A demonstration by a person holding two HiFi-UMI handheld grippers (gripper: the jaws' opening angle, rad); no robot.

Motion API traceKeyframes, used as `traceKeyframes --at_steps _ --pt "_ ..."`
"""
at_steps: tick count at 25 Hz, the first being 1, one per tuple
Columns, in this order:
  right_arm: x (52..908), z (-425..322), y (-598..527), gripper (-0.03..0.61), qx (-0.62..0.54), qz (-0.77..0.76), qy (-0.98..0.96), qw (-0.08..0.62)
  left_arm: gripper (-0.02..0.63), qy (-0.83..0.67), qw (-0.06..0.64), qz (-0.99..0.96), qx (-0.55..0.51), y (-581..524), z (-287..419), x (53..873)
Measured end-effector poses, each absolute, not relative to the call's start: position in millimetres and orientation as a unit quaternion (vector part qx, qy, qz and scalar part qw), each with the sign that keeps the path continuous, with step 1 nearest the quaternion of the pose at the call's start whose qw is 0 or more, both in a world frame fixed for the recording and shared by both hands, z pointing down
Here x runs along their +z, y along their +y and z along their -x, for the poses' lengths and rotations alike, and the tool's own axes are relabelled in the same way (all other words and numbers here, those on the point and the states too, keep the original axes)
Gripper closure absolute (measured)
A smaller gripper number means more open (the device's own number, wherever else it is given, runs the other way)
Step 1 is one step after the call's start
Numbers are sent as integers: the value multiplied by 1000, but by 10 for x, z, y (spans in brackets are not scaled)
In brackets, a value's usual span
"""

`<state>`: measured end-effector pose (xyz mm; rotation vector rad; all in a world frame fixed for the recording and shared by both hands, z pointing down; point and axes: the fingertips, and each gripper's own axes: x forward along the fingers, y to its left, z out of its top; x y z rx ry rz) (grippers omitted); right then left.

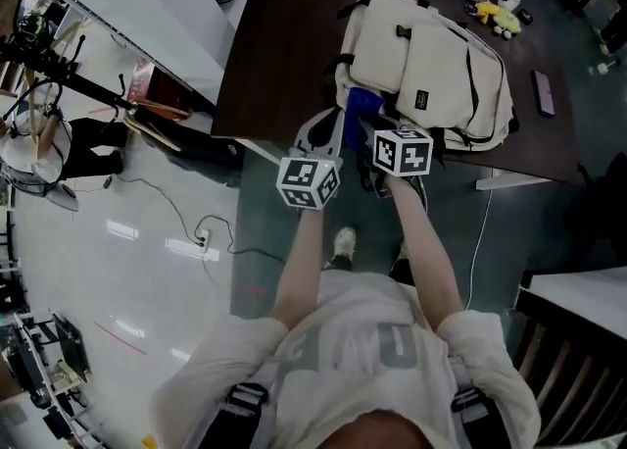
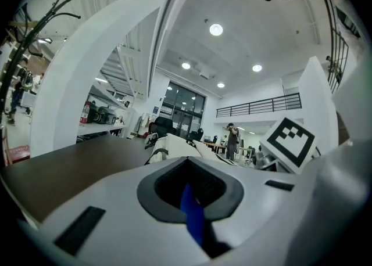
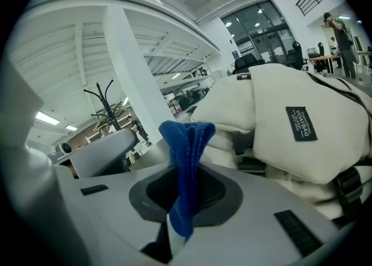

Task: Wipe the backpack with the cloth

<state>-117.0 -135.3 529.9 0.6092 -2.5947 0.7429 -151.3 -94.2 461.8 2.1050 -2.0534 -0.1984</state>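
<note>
Left of the cream fabric backpack (image 1: 431, 60), the dark brown wooden tabletop (image 1: 284, 45) lies bare from near edge to far edge, a wide open lane. Off the backpack's far right corner sits a yellow soft toy (image 1: 498, 16), and to its right lies a flat dark rectangular object (image 1: 544, 92), with bare table between each and the bag. At the backpack's near left corner the left gripper (image 1: 331, 128) and right gripper (image 1: 377, 124) crowd together, both clamped on the blue cloth (image 1: 362, 104) bunched against the bag.

Backpack (image 1: 431, 65) on the table (image 1: 284, 45), cloth (image 3: 186, 143) seemingly against its near side, in left gripper (image 2: 190, 196) and right gripper (image 3: 183, 194)
</note>
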Motion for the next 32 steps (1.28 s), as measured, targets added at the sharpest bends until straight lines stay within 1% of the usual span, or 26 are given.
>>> traceKeyframes --at_steps 5,9,17,23,32 --pt "5349 825 -1451 536 275 -214 -916 197 612 -706 98 -698 -68 -1054 1243 4615" --pt "5388 557 -1545 537 263 -207 -919 209 612 -715 105 -688 -71 -1155 1043 4648" --pt "5397 133 -1726 535 276 -209 -917 199 612 -708 112 -695 -49 -1301 624 4745" --pt "5625 -427 -1963 535 250 -233 -908 241 612 -705 113 -699 -44 -1419 346 4787" --pt "5665 -961 -2181 535 249 -220 -912 238 612 -703 111 -701 -49 -1670 -121 4832"
